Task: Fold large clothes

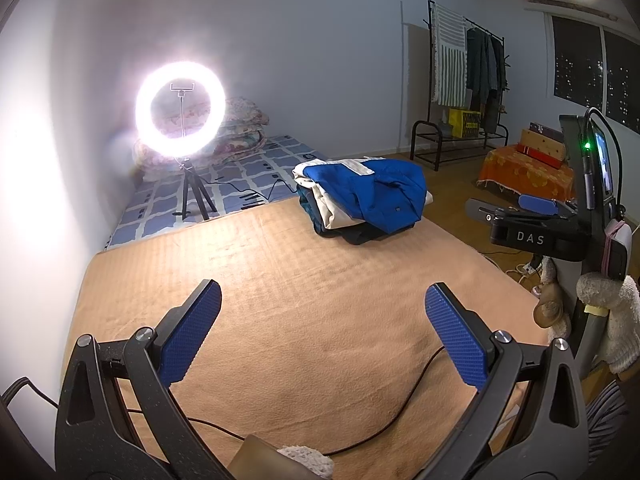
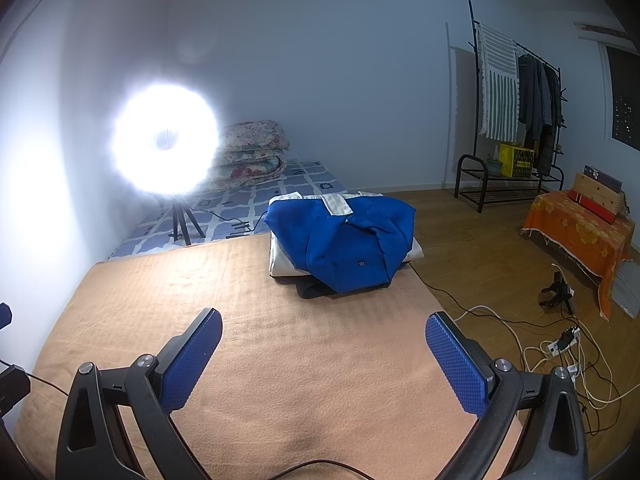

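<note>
A dim bedroom is glowing under one harsh lamp, and a tan blanket [image 2: 248, 320] is lying spread flat as the work surface, running along the pale wall on the left. Over on that side a ring light [image 1: 180, 110] on a tripod is blazing from a blue patterned mattress [image 1: 248, 172], with folded quilts [image 2: 252, 152] stacked behind it. The left gripper [image 1: 322, 328] is hovering over the near blanket with its jaws spread wide and nothing between them; a dark cable [image 1: 400, 400] is trailing across the cloth beneath it. The right gripper [image 2: 324, 354] is hanging alongside, equally wide and empty. Well ahead of both, at the blanket's far edge, the pile [image 2: 340, 240] of clothes is sitting: a blue jacket [image 2: 344, 236] bunched on top, a white garment [image 2: 280, 264] under it, something dark at the bottom. It all looks soft and limp, light enough, the blue cloth probably a bit slick, so I would be pinching it at a collar, hem or shoulder seam and lifting it clear before spreading. The blanket between is lying open, though the cable could be snagging a dragged sleeve. To the right, wires and a power strip [image 2: 560, 344] are sprawling on the wood floor, and a clothes rack [image 2: 516, 120] and an orange-draped box [image 2: 580, 232] are standing well apart.
</note>
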